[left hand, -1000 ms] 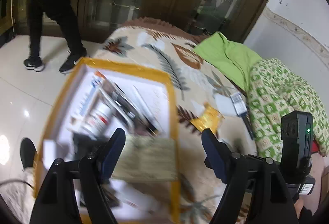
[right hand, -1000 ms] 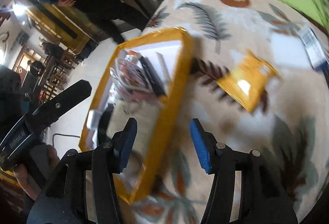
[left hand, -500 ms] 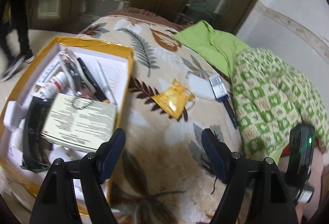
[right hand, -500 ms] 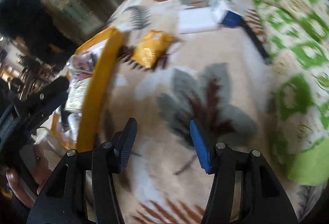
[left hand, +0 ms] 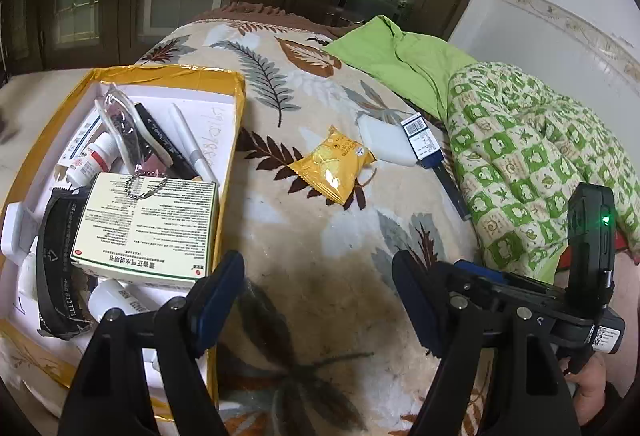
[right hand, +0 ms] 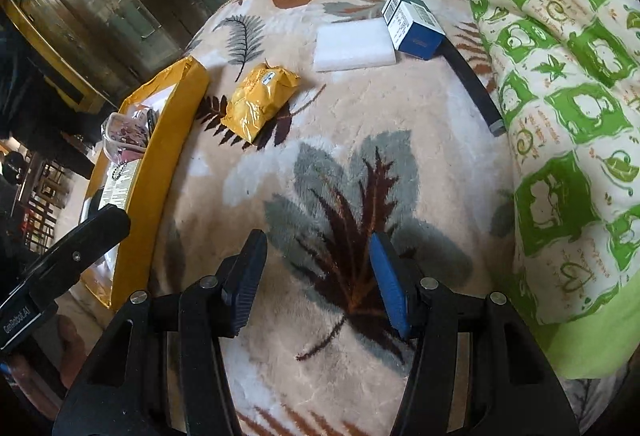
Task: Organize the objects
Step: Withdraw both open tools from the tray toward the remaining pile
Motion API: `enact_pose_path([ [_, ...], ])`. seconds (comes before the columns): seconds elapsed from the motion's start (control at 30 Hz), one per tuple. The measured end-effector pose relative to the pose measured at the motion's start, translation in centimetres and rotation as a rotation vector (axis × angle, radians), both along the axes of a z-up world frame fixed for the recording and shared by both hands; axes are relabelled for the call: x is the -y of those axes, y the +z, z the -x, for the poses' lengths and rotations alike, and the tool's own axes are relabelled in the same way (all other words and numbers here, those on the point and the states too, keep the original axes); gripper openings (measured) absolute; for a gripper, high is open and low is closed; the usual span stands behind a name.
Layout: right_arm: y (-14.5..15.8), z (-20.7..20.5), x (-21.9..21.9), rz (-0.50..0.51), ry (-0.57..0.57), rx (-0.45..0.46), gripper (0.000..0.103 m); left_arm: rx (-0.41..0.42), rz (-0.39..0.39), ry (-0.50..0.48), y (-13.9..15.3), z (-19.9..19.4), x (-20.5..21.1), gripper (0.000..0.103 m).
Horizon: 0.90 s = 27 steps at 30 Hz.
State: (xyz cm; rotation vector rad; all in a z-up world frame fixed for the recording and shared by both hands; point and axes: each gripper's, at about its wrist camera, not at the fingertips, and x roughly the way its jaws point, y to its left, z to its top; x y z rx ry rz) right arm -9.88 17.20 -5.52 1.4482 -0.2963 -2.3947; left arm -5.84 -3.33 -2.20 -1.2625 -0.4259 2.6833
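At the bottom of the left wrist view the left gripper [left hand: 318, 296] hangs over bare blanket [left hand: 332, 276] with its jaws spread wide and nothing between them; the right gripper [right hand: 318, 276], at the bottom of its own view, is likewise released and empty above a grey and brown leaf in the weave. To the left edge of both views sits the yellow-rimmed box [left hand: 230, 164], already crowded: a printed medicine carton [left hand: 148, 224] lies on top nearest the grippers, with a white bottle [left hand: 94, 160], a black pen and a white pen further back. Past the grippers, at mid-frame on the blanket just beside the box rim, lies the yellow snack packet [left hand: 334, 166]. It looks light, puffed and crinkly, with slick foil that may slide under the pads; I judge a pinch across its flat crimped end or across the narrow width of the pouch would hold best, gently so the contents are not crushed. Further back, toward the upper right, a white foam block [left hand: 384, 140] lies touching a blue and white small carton [left hand: 420, 140]; the block looks soft and light, the carton stiff and easy to clamp across its short sides. A dark strap [left hand: 452, 188] runs along the green patterned quilt [left hand: 540, 164].
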Motion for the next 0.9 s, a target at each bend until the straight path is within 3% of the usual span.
enact_pose_path([
  [0.27,0.1,1.4,-1.0,0.057,-0.023,0.008,0.054,0.005,-0.042,-0.004,0.0,0.2,0.3,0.077],
  [0.43,1.0,2.8,-2.0,0.034,-0.070,-0.044,0.054,0.005,-0.051,-0.005,0.0,0.3,0.3,0.077],
  [0.63,2.0,7.1,-5.3,-0.028,-0.168,-0.104,0.054,-0.024,-0.036,-0.026,0.6,0.5,0.0,0.077],
  [0.77,1.0,10.0,-5.6,-0.089,-0.174,-0.086,0.054,-0.063,0.042,-0.083,2.1,1.7,-1.2,0.077],
  [0.9,-0.6,12.1,-5.0,-0.187,-0.157,-0.065,0.054,-0.071,0.063,-0.147,3.0,4.3,-2.1,0.077],
])
